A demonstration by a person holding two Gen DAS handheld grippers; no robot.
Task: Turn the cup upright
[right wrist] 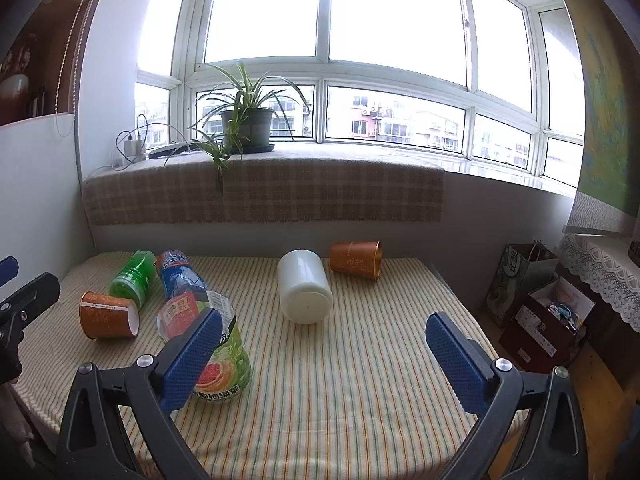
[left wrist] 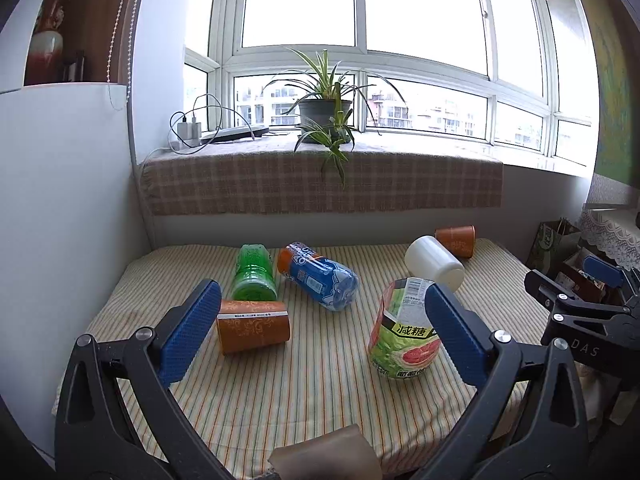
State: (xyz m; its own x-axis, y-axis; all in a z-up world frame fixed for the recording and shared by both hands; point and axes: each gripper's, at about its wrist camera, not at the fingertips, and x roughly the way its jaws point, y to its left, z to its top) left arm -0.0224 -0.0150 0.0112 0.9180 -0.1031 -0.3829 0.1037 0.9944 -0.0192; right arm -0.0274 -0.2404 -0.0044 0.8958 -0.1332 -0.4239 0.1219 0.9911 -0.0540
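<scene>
Left wrist view: left gripper (left wrist: 320,328) spread wide and empty, orange patterned paper cup (left wrist: 253,325) lying sideways beside its left finger; thin wall may crush or roll away under pinch.

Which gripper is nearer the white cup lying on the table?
Right. The white cup lies almost straight ahead of the open right gripper. From the left gripper, also open, it sits further off, to the right behind the grapefruit bottle.

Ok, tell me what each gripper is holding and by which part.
Nothing is held. The left gripper and the right gripper are both open above the striped cloth, fingers touching no cup.
</scene>
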